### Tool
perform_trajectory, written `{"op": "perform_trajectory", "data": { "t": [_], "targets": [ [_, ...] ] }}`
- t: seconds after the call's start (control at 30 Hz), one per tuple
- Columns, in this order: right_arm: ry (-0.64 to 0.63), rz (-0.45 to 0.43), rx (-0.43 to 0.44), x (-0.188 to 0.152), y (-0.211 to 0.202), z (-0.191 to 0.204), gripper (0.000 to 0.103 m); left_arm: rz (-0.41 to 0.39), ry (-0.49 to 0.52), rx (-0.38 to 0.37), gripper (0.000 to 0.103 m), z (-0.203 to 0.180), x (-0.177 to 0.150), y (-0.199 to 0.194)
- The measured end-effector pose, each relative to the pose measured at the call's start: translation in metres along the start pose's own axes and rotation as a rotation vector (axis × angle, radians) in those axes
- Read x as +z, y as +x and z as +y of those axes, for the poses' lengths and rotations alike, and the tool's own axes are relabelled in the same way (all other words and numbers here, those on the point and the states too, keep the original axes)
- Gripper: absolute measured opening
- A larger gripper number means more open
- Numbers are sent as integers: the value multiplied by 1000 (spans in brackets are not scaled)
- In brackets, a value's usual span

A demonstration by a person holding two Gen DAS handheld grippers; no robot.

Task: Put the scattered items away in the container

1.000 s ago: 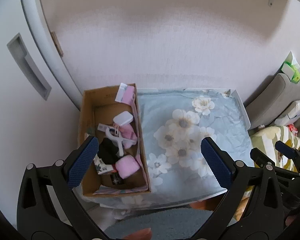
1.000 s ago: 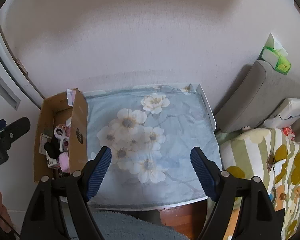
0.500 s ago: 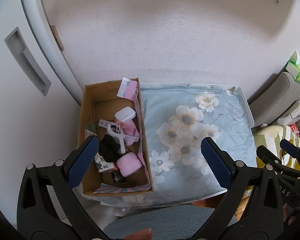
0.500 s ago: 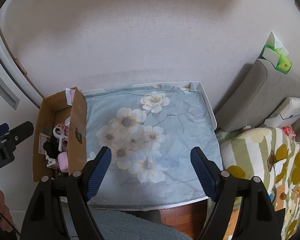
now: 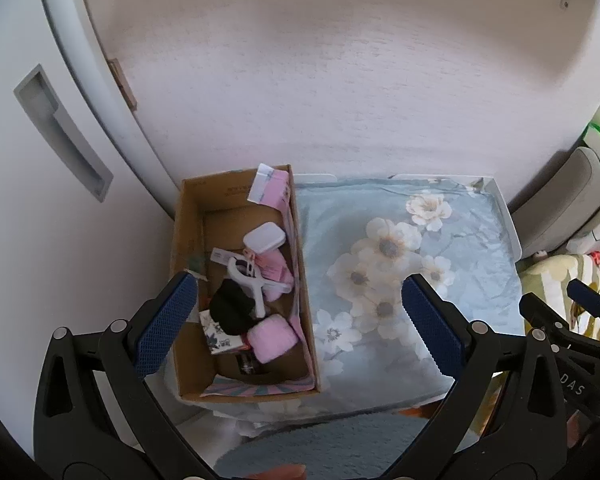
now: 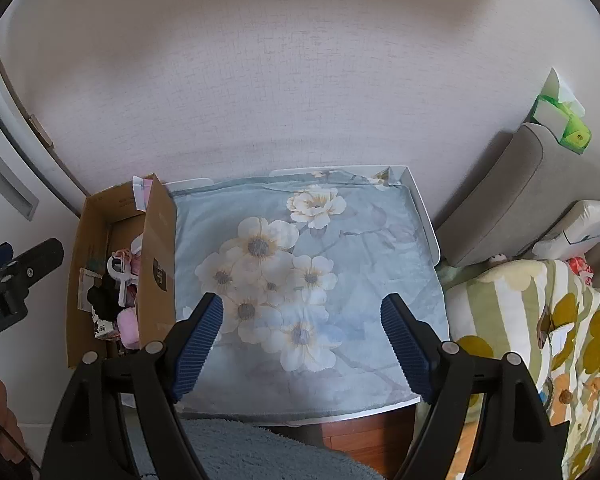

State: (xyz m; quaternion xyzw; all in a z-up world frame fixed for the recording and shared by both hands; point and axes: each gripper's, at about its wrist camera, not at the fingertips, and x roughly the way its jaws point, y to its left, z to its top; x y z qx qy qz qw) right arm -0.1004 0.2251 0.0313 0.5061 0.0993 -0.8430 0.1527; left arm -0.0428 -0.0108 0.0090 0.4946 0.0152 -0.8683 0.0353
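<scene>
Left wrist view: I'm holding the left gripper (image 5: 296, 312) released, nothing between the jaws, over the cardboard box (image 5: 188, 216) at the left edge of the floral cloth (image 5: 400, 240). Items are sitting inside: soft pink puff (image 5: 271, 338), stiff white clip (image 5: 246, 280), white case (image 5: 264, 237); all light, I'd pinch mid-body. The box is showing nearer than 1 second ago.

Right wrist view: right gripper (image 6: 302, 344) is hanging released and empty above the cloth; framing is matching the earlier frame.

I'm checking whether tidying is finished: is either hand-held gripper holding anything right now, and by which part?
Nothing is held. The left hand-held gripper and the right hand-held gripper both stand open and empty; the items lie in the box.
</scene>
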Motion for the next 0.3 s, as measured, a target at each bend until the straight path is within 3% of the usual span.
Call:
{"op": "perform_trajectory", "data": {
  "t": [0.3],
  "targets": [
    [9,14,0,1,4,2,78,-13,16,11,102,-1,4,1]
  ]
}}
